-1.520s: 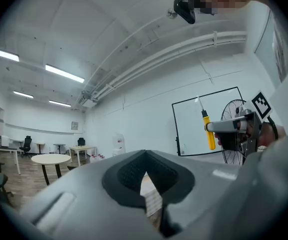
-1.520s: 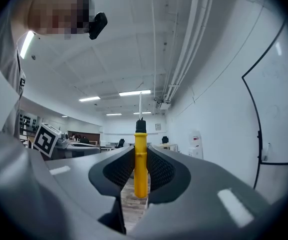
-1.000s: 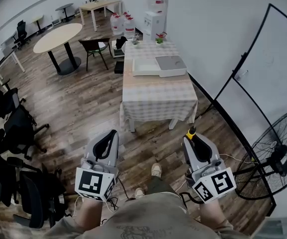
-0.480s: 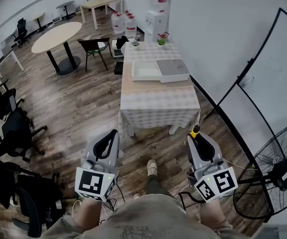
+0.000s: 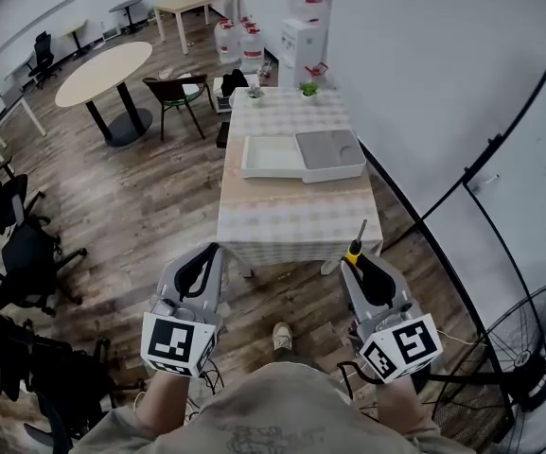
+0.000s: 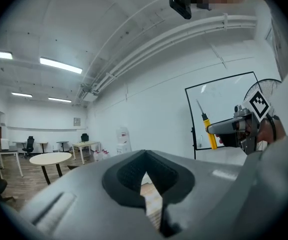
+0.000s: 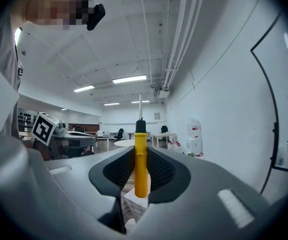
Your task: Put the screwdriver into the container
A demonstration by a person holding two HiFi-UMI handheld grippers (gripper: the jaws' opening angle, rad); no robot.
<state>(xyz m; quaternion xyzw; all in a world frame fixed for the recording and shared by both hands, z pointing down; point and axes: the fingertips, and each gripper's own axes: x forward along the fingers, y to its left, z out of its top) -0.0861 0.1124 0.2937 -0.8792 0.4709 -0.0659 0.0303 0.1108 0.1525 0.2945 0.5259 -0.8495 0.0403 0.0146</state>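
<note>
My right gripper (image 5: 359, 259) is shut on a yellow-handled screwdriver (image 5: 356, 246), whose thin metal shaft points forward toward the table. In the right gripper view the screwdriver (image 7: 141, 159) stands upright between the closed jaws of the right gripper (image 7: 141, 184). My left gripper (image 5: 200, 263) is shut with nothing in it; in the left gripper view its jaws meet at the tips of the left gripper (image 6: 144, 184). The white open container (image 5: 273, 157) with its grey lid (image 5: 330, 149) beside it sits on the far half of the checked table (image 5: 296, 214), ahead of both grippers.
Two small potted plants (image 5: 308, 90) stand at the table's far end. A water dispenser (image 5: 303, 26) and bottles (image 5: 236, 38) are by the wall. A round table (image 5: 102, 72), chair (image 5: 176, 91), office chairs (image 5: 22, 244) lie left; a fan (image 5: 523, 367) and whiteboard frame (image 5: 500, 159) stand right.
The person has walked forward; the table and container now lie closer to both grippers. The fan has slid toward the lower right. Both grippers keep their hold and state.
</note>
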